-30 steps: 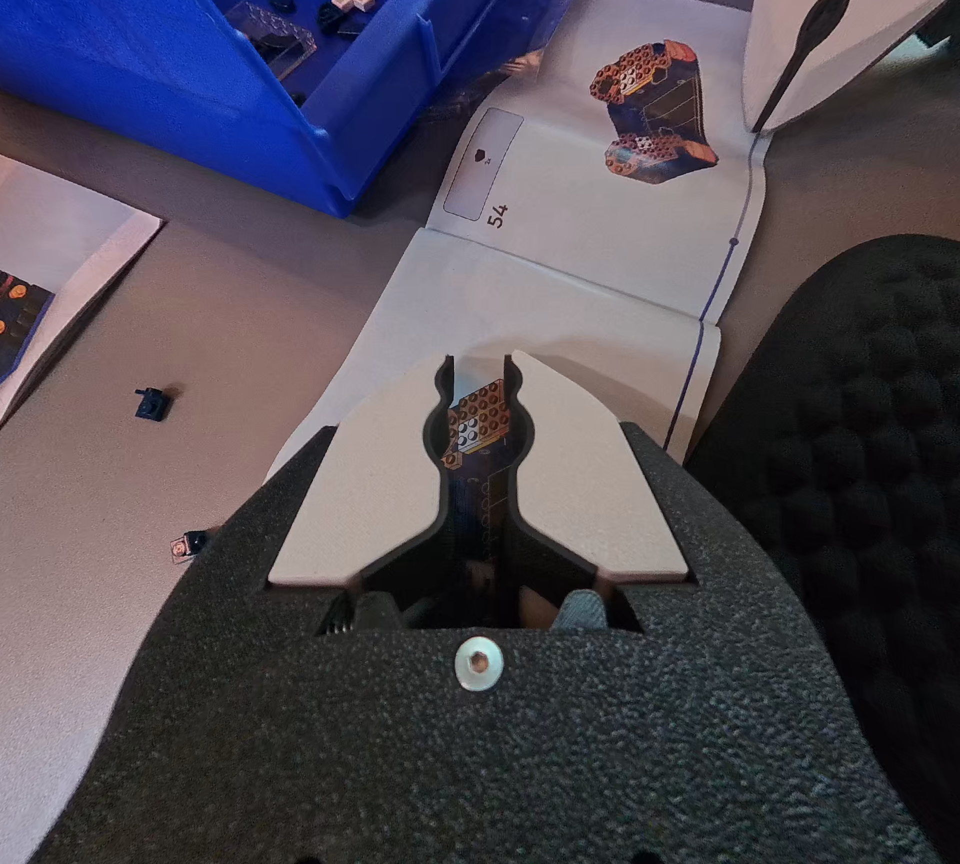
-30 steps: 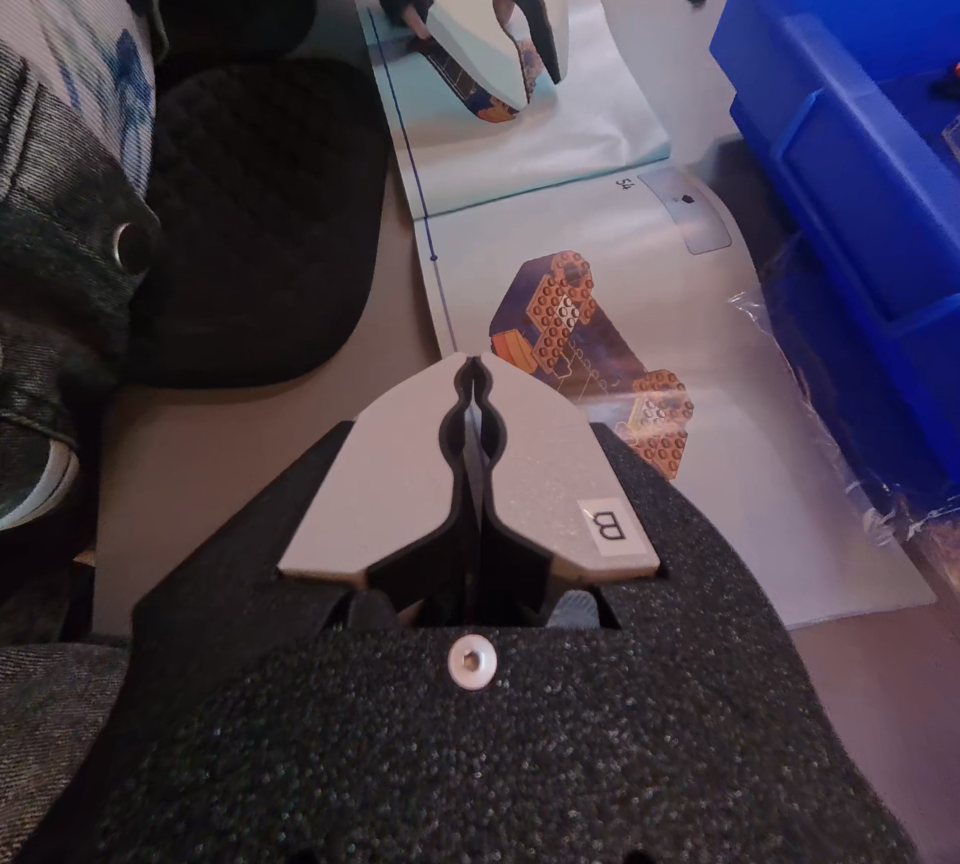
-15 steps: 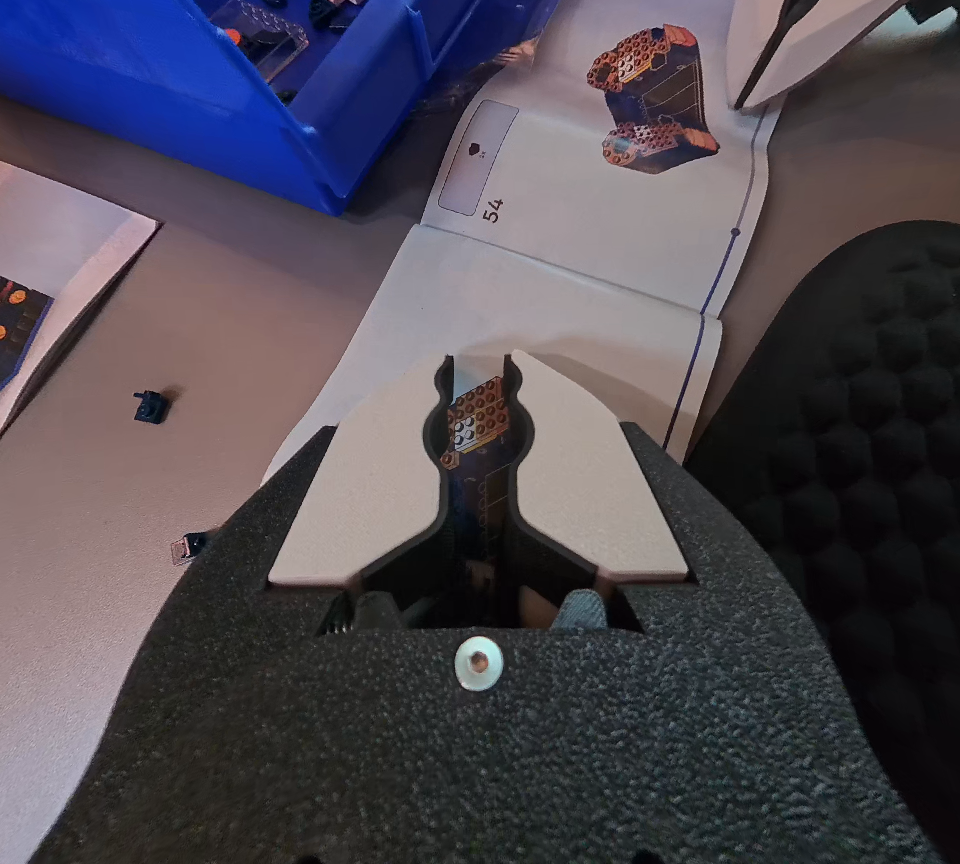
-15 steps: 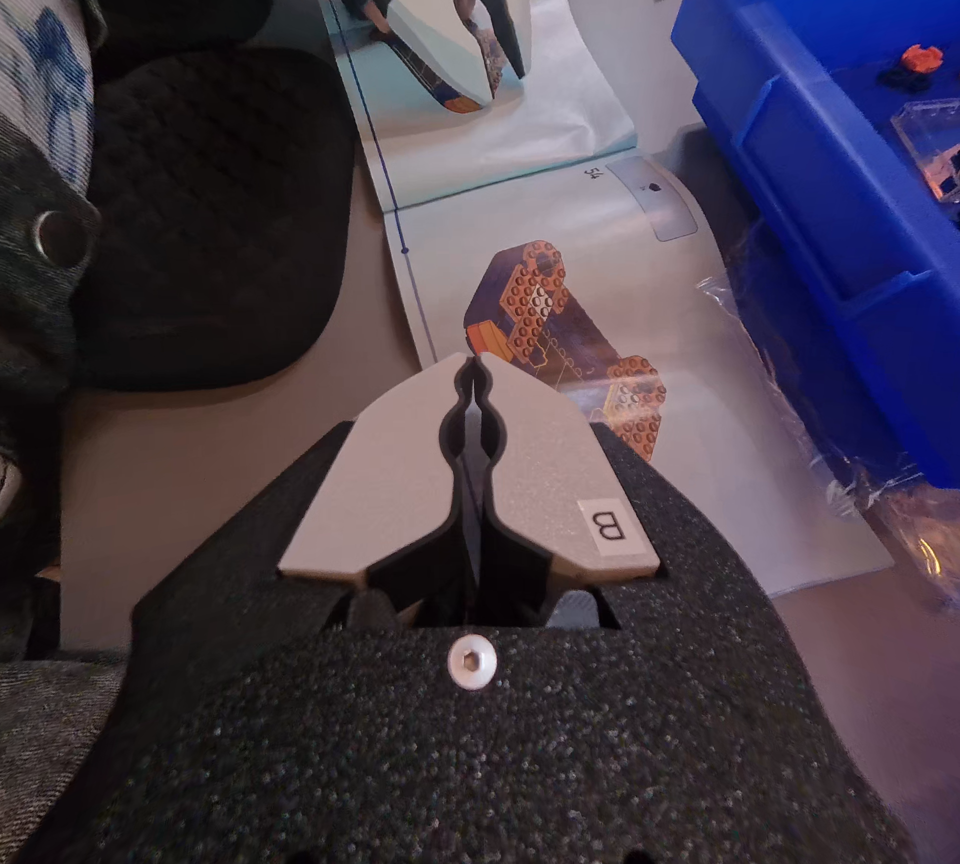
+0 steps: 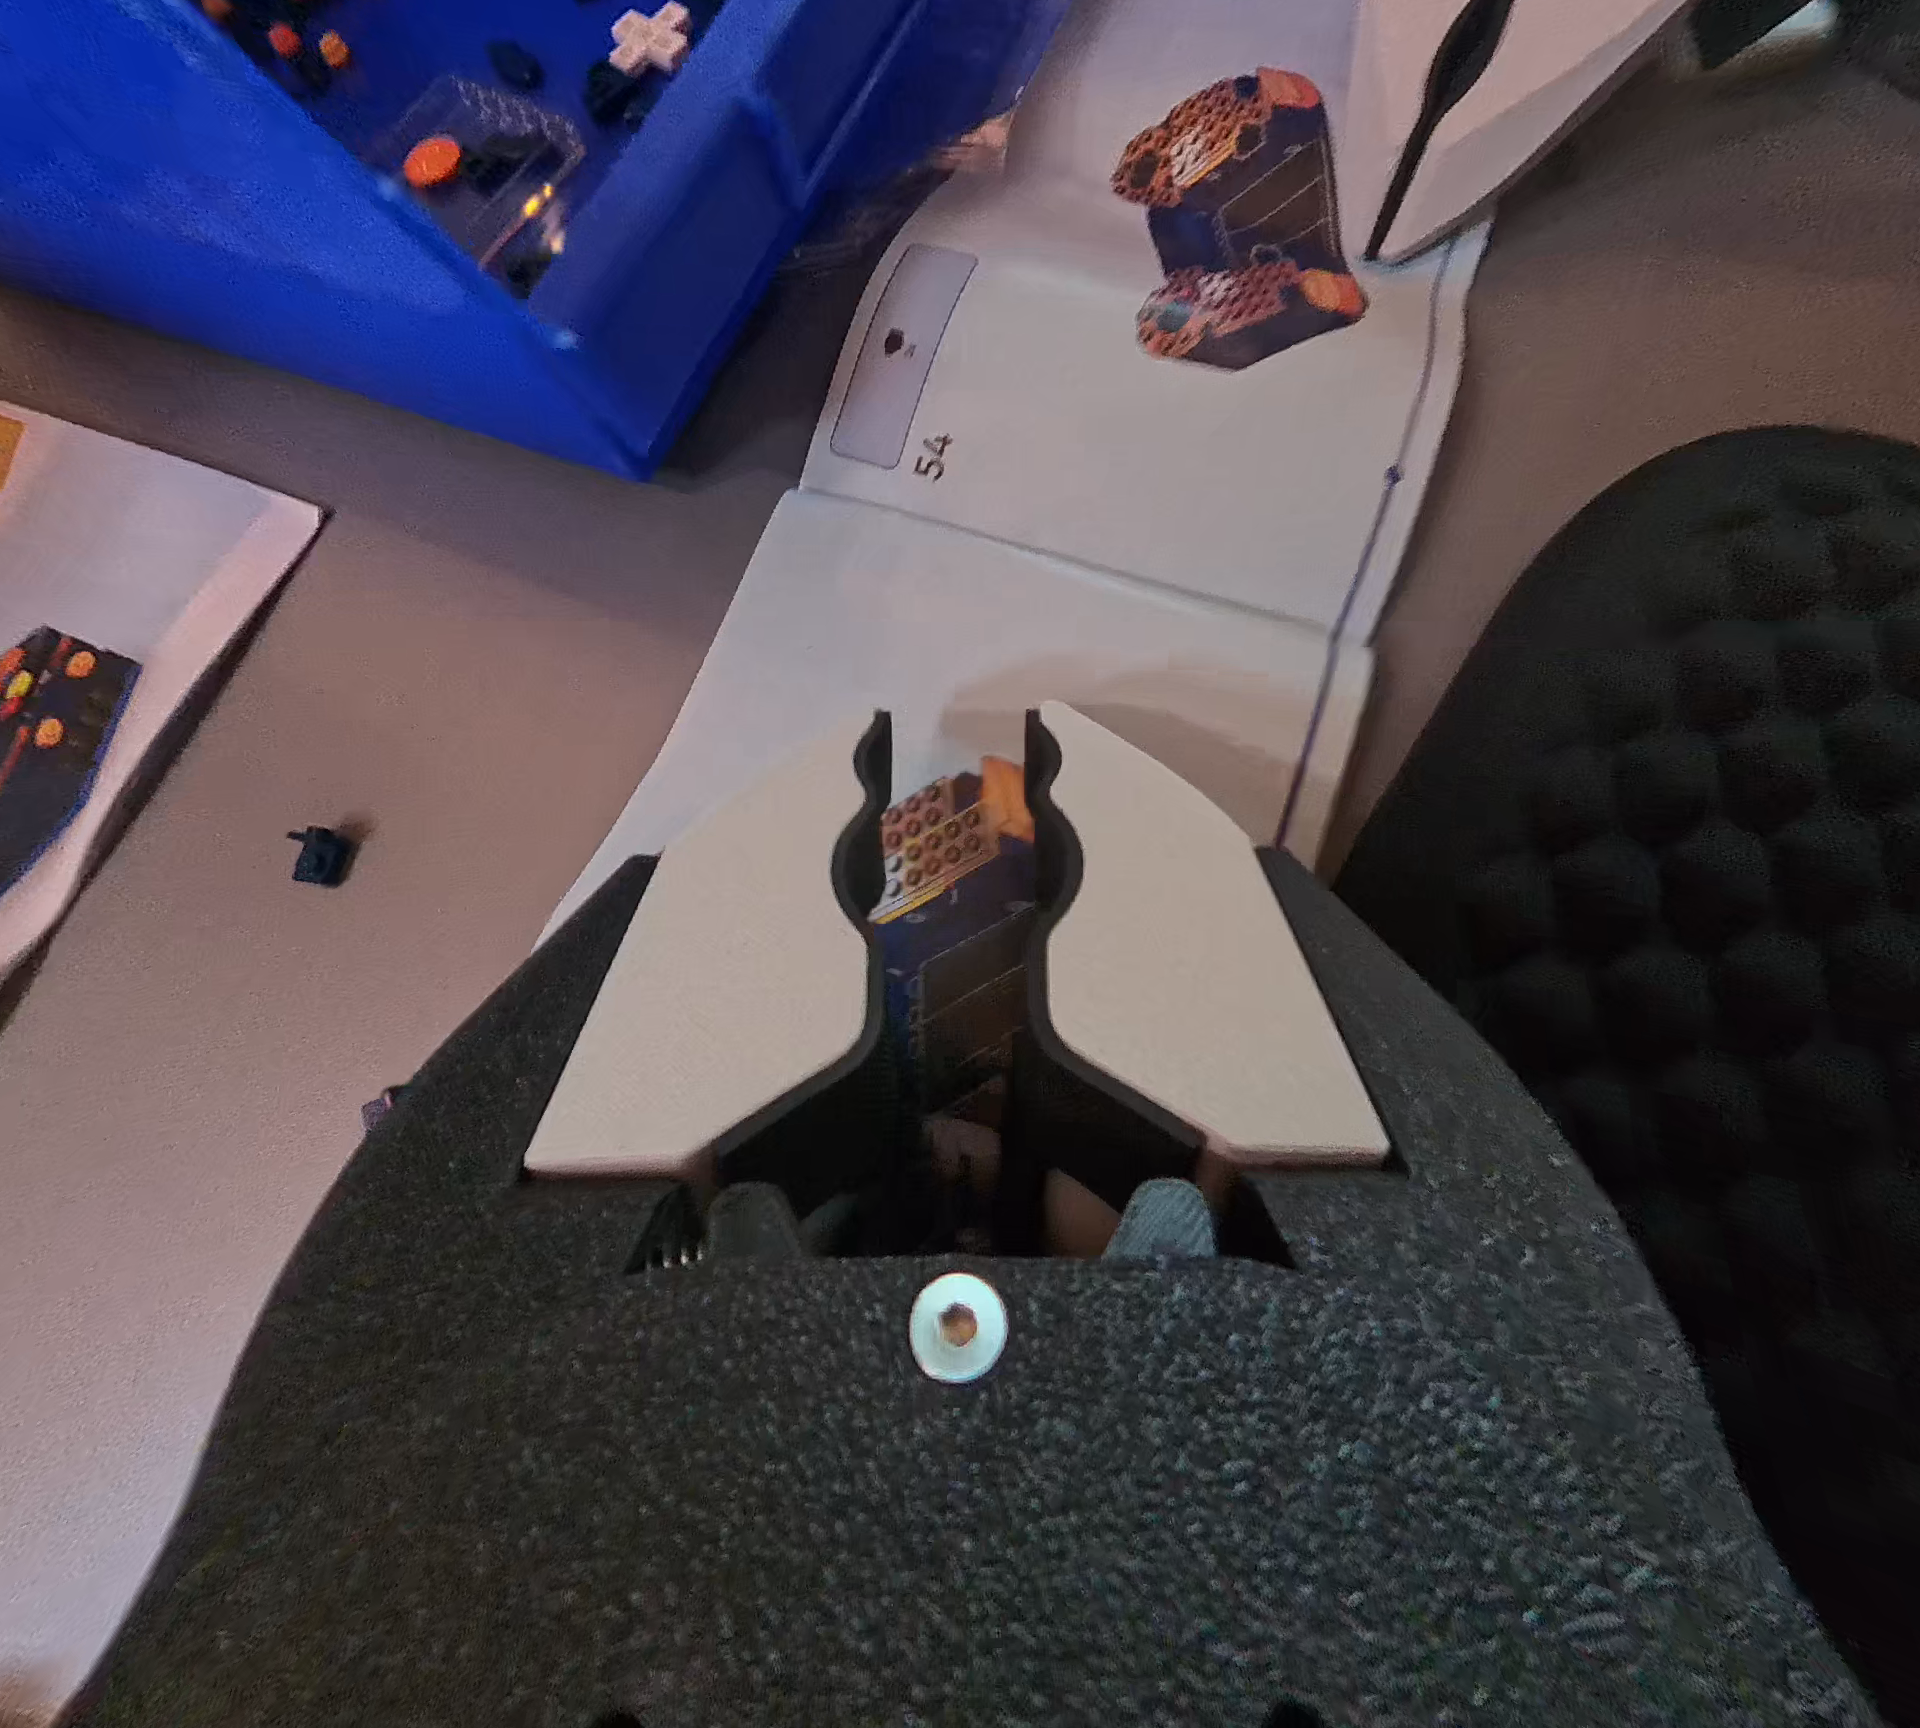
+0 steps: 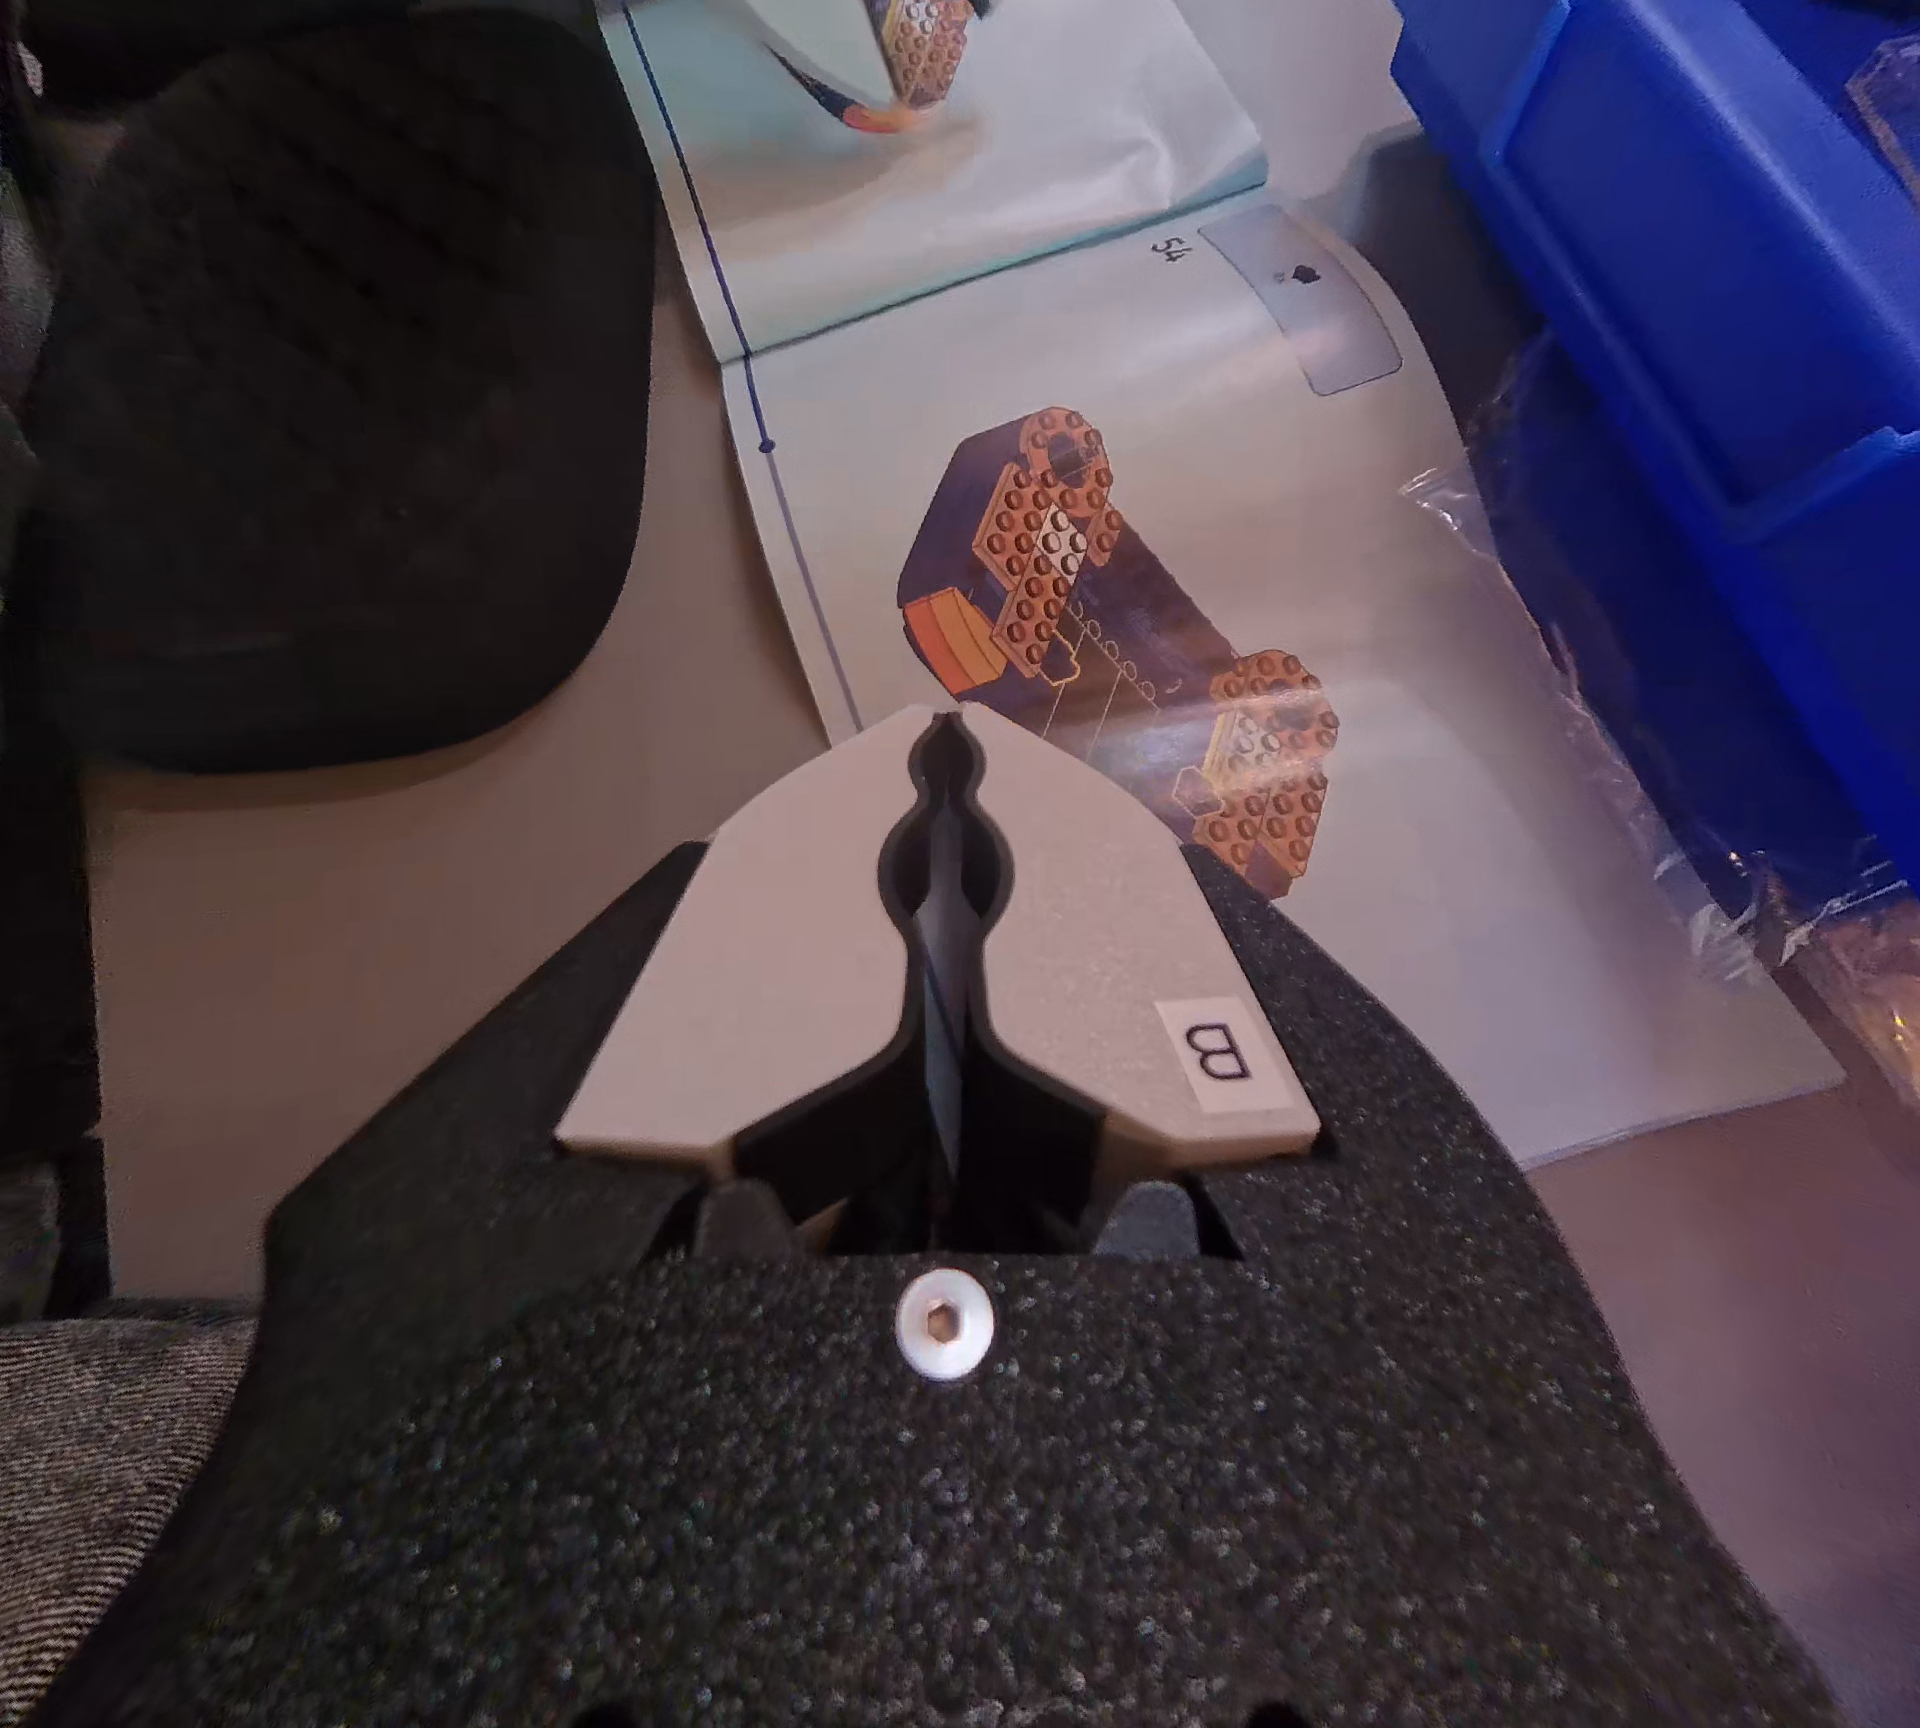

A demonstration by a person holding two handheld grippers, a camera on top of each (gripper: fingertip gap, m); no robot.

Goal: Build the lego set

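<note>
My left gripper (image 5: 956,722) is open over an open instruction booklet (image 5: 1091,483). A small brick model (image 5: 940,837), dark blue with orange studded plates, stands between its pads, which have drawn apart and no longer pinch it. In the right wrist view the model (image 6: 920,26) hangs low at those fingers, its lower end at the booklet page (image 6: 1039,224). My right gripper (image 6: 951,722) is shut with nothing in it, its tips over the booklet's near edge beside a printed picture of the model. It also shows in the left wrist view (image 5: 1387,250) at the top right.
A blue bin (image 5: 260,224) with several small orange, black and white pieces stands beside the booklet; it also shows at the right (image 6: 1662,224). A black textured pad (image 5: 1662,847) lies on the other side. A loose dark piece (image 5: 320,852), a second booklet (image 5: 125,587) and a clear bag (image 6: 1662,743) lie on the table. The grippers' ends are close to 15 cm from one another.
My left gripper's fingers have spread wider around the brick model, which has turned a little between them. My right gripper stays shut and has drifted along the booklet.
</note>
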